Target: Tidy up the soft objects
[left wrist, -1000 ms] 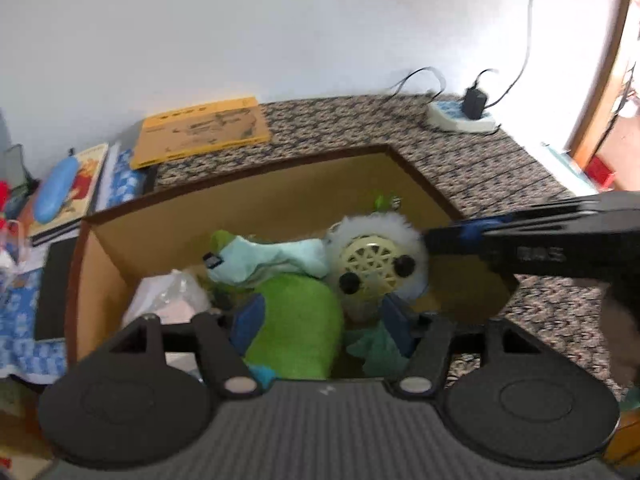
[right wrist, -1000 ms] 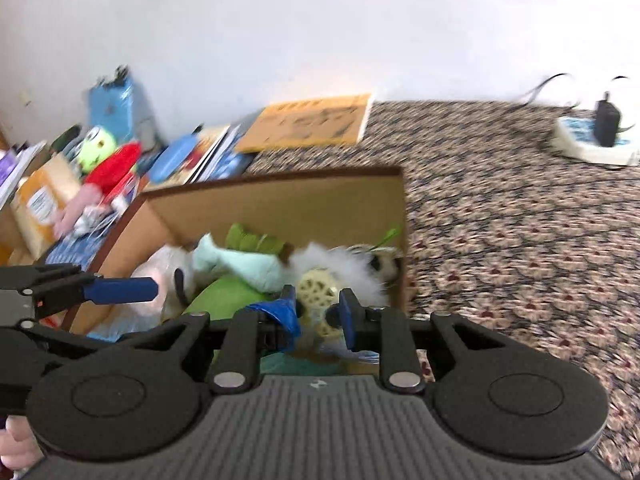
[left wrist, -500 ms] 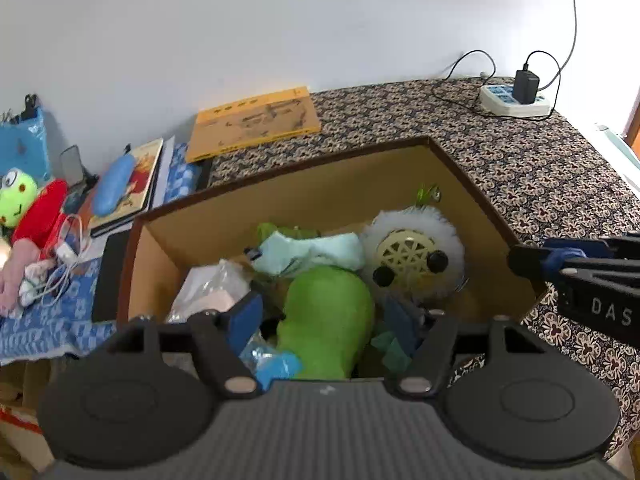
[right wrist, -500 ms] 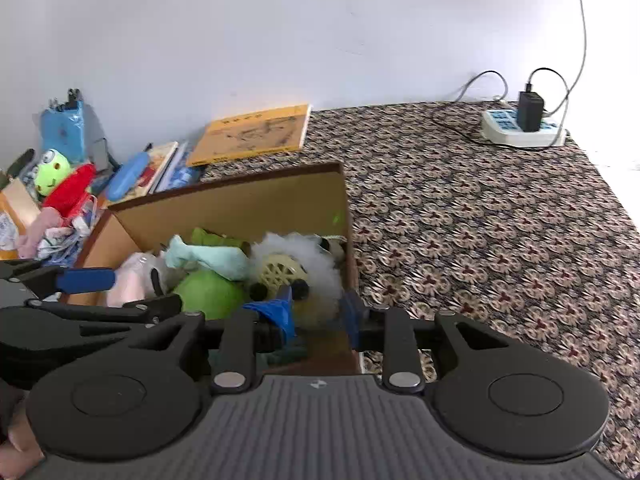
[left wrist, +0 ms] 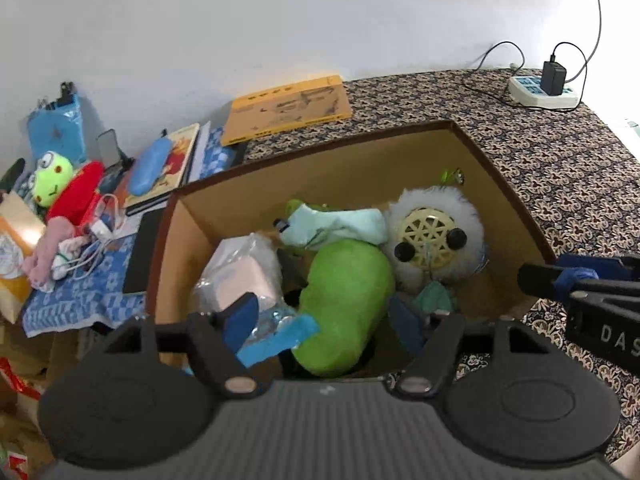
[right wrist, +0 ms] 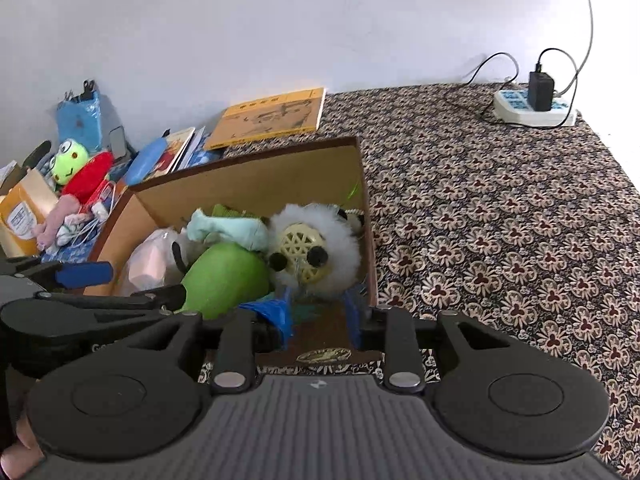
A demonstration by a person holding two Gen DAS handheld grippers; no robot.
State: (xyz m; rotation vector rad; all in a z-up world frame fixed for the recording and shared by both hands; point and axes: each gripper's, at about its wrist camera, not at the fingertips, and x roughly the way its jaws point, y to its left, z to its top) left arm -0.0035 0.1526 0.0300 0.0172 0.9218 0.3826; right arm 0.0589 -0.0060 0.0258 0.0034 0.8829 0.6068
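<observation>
A brown cardboard box (left wrist: 500,184) holds a green plush (left wrist: 344,296), a white fluffy toy (left wrist: 432,240) with a cream lattice face, a pale mint cloth (left wrist: 336,226) and a plastic-wrapped pink bundle (left wrist: 240,276). My left gripper (left wrist: 322,320) hovers over the box's near side, jaws opening, gripping nothing. My right gripper (right wrist: 318,312) hangs over the box's near right corner, jaws opening with nothing between them. In the left wrist view the right gripper (left wrist: 560,276) shows past the box's right wall. A frog plush (left wrist: 52,180) with a red body lies outside, far left.
The box sits on a patterned cloth (right wrist: 520,220). A yellow booklet (left wrist: 288,108) lies behind it, and books with a blue case (left wrist: 148,168) to the back left. A power strip with charger (right wrist: 536,104) is at the back right. Pink soft items and cables (left wrist: 68,252) lie left.
Both grippers have drawn back from the box, so more of the table shows. The right jaws have widened, the left ones slightly. The right gripper has left the box's inside, toward the right.
</observation>
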